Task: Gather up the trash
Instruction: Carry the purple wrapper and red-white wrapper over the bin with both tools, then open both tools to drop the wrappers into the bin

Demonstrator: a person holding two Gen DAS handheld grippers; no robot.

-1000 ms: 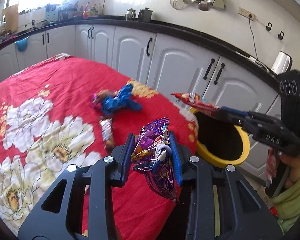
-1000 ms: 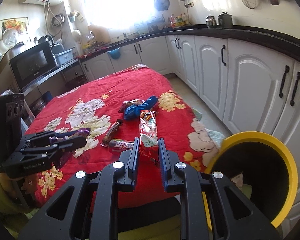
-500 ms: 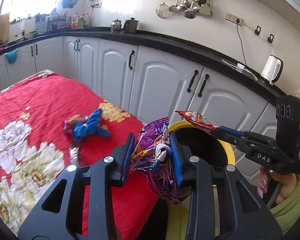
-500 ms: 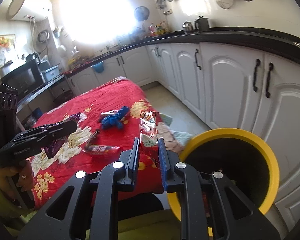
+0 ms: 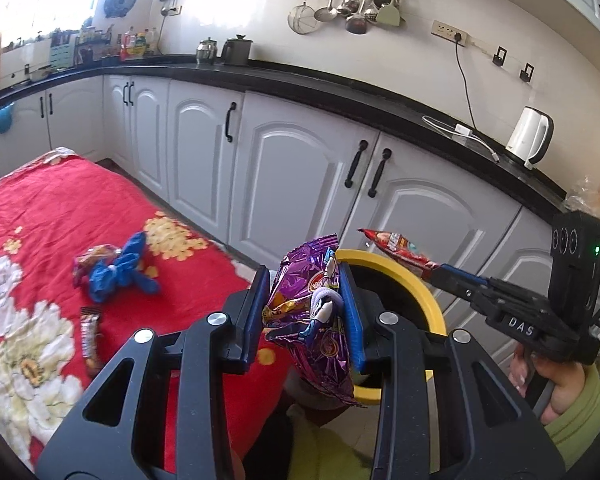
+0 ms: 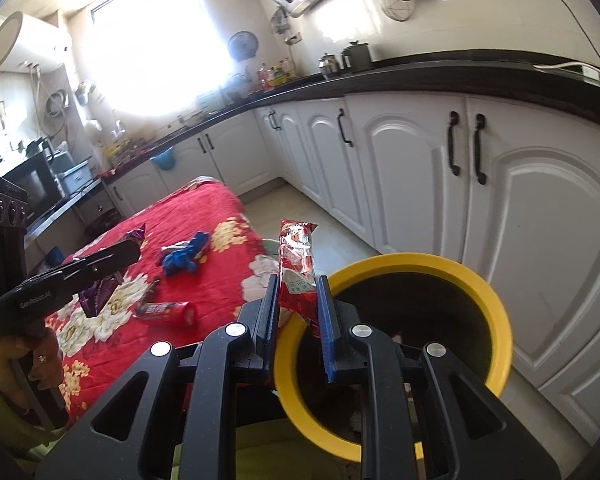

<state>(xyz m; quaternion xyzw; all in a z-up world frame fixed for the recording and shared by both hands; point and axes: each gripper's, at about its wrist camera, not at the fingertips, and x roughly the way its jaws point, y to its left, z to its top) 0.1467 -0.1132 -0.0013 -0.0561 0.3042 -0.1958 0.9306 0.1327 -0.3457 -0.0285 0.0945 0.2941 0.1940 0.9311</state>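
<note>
Left gripper (image 5: pixel 306 306): your jaws are clamped on a crumpled purple wrapper (image 5: pixel 314 320), held at the near rim of the bin.
Right gripper (image 6: pixel 298 308): your jaws pinch a red wrapper (image 6: pixel 296 268) standing upright, at the bin's left rim.
Bin: the yellow-rimmed bin (image 6: pixel 496 312) stands on the floor, just right of the table, near the white cabinets (image 5: pixel 300 184).
Left on the table: on the red flowered cloth (image 5: pixel 40 208) lie a blue wrapper (image 5: pixel 120 270), a red packet (image 6: pixel 168 312) and a brown bar wrapper (image 5: pixel 90 340).
</note>
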